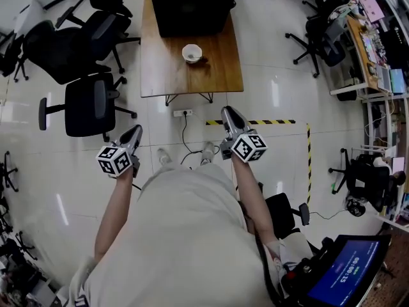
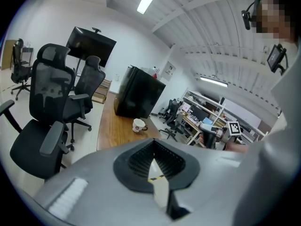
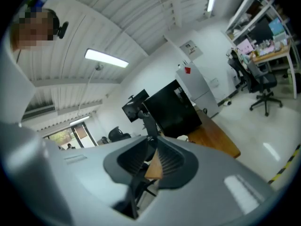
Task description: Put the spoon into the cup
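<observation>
No view shows the spoon: it isn't on the bare wood, and whether it lies in or behind the cup is too small to tell. The white cup stands alone near the middle of the wooden table, just in front of a big black box at the far end. The left gripper view shows the same cup far off with its handle to the right. The person stands on the tiled floor well short of the table's near edge, with both grippers raised at waist level. The left gripper points up the left side and the right gripper sits a little farther forward. Both are empty, each with its 2 fingers pressed together at the tips, leaving only a thin wedge through which floor or table shows – nothing is pinched. By my reading this is the approach, or a pause away from the work; no pick-up is under way. The next move calls for stepping in to the near edge, finding the spoon, spreading 1 pair of fingers and closing them on its handle. After that it has to be carried over the cup's rim and lowered bowl-first. An office chair stands to the left and striped floor tape runs to the right – neither blocks the way.
</observation>
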The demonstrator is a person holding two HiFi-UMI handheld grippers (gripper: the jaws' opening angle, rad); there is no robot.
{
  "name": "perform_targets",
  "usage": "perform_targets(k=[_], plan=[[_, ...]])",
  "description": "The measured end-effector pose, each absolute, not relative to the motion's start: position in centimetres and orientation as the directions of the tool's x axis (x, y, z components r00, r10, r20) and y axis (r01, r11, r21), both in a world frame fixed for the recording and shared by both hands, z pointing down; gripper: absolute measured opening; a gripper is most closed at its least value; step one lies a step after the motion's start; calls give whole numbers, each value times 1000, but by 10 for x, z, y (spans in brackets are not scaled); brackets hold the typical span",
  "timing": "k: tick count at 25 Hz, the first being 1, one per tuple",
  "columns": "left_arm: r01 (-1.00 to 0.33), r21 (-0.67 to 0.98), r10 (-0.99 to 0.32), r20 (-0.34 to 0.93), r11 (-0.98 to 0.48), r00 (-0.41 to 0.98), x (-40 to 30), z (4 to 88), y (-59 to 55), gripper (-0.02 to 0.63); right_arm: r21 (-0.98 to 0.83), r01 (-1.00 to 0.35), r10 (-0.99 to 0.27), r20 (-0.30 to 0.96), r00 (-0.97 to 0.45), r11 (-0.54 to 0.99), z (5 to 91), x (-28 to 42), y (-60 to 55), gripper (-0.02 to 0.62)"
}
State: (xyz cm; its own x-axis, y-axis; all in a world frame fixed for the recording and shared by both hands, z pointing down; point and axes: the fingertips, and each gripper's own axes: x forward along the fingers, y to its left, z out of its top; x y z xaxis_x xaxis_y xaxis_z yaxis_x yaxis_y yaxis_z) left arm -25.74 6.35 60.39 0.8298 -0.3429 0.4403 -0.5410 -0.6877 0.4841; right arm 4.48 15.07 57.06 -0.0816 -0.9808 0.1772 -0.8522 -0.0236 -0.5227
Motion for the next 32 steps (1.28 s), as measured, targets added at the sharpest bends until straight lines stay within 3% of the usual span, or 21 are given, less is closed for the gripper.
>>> perform_targets(k=[5,11,17,23,26,32], plan=[[-539,537,-311,460,-649,832,-259,614,65,-8,-398,-915,-942,328,-77,-64,605,43,165,95],[-601,415,-401,474,-683,784,-267,621,46,-6,-392,-917,-957,287,-44,-76,601,62,167,95],[-616,402,-434,459,-677,775,-254,622,49,-6,-379,-924,-964,260,-52,-52,600,84,166,111],[-625,339,-457,458,-703,763,-238,621,49,-6,-361,-933,-974,212,-81,-1,580,110,153,199],[-621,327,-455,458,-712,763,-229,619,50,-6,-439,-897,-974,174,-143,53,572,121,150,335],[-607,260,-428,508,-751,747,-209,632,55,-5,-509,-855,-975,120,-187,101,566,144,159,480]])
